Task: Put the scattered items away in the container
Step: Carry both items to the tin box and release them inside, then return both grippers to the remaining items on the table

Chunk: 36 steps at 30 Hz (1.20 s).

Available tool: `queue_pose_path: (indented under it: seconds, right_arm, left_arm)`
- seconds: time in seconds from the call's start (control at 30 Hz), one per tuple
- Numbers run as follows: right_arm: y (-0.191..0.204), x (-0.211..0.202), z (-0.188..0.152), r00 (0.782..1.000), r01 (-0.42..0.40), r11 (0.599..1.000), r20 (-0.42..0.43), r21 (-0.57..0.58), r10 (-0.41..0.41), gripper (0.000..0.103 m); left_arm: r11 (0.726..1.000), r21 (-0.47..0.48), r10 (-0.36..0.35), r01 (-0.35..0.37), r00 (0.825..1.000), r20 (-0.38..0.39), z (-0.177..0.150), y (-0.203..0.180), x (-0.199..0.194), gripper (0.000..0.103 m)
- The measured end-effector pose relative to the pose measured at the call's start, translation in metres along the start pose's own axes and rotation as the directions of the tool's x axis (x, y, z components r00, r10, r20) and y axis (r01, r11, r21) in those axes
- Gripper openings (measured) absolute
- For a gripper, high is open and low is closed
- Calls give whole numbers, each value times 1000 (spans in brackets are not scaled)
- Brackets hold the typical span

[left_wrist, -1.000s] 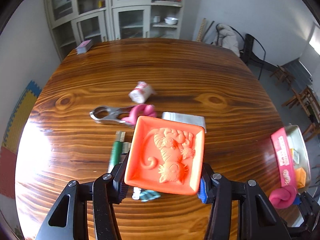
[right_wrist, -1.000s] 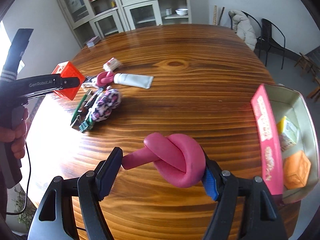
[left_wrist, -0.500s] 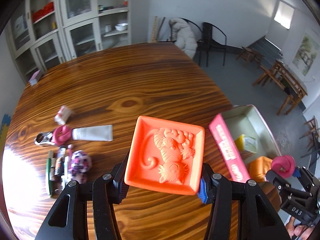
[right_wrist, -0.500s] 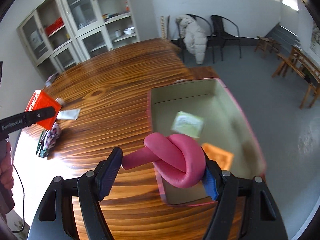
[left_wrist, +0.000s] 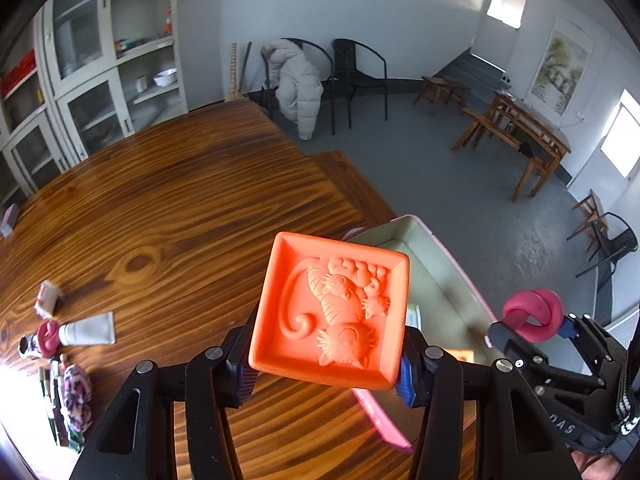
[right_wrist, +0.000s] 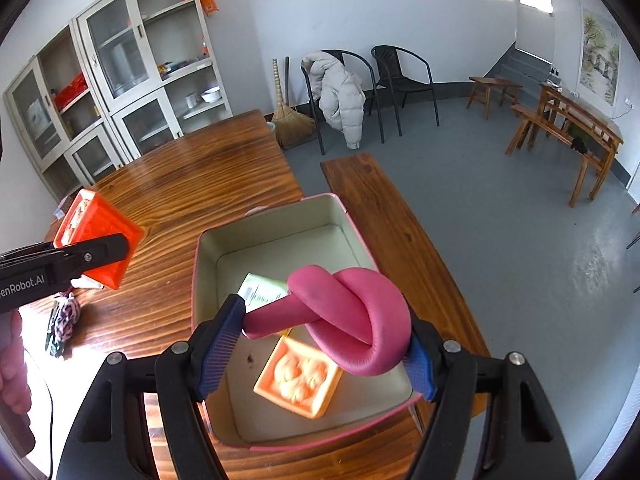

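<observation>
Two loads ride in clamped fingers: the right gripper (right_wrist: 320,344) pinches a knotted pink foam tube (right_wrist: 348,316) above the pink-rimmed tin container (right_wrist: 276,224), the left gripper (left_wrist: 324,376) a square orange plastic tile with a raised tiger (left_wrist: 332,308) beside its rim. Released early, the tile could strike the rim and skid across the wooden bench (left_wrist: 168,216). The container sits near the bench edge; inside, room remains around a smaller orange tile (right_wrist: 300,376).

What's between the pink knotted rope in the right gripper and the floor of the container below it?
Only air, in the right wrist view: the pink knot hangs above the container, over the orange block.
</observation>
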State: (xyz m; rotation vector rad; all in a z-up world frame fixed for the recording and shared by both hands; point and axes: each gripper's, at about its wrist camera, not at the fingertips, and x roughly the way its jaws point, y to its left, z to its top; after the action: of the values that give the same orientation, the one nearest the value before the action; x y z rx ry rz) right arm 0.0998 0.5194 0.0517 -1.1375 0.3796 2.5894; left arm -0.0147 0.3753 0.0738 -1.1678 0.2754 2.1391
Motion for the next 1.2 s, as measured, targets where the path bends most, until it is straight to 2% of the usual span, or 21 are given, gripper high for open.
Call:
queue_pose_path:
  seconds: [0.27,0.33,0.37,0.4,0.47,0.73,1.2]
  right_arm:
    - [-4,22,12,1000,-9,1000,-17,-2,9,78]
    - [-7,26,12,999,-20,1000,-32,9,20,79]
    - [-9,29,11,999,-24,999,-43,21,25,80]
    - [-11,31,10,998,-25,999,-51,29,26,80]
    - [-14,34,7,998,-20,999,-65,41,23,80]
    - [-13,41,-6,994,-25,998,-109,49,30,80]
    - [39,36,-18,987,-103,994,-131,-30,98,80]
  left_arm:
    - [999,25,-22,22,1000,-6,29,-17,28,56]
    - [999,29,-28,28,999,-17,34,-20,34,69]
    - [999,30,-21,22,1000,-13,36,-22,35,88]
    - [1000,29,-11,11,1000,5,37,-22,34,93]
    - [999,31,-9,8,999,34,36,-20,32,93]
    - [1000,-24,9,-9,1000,-12,28,3,39,93]
    - [988,-133,72,-78,996,-46,-16,57,13,93]
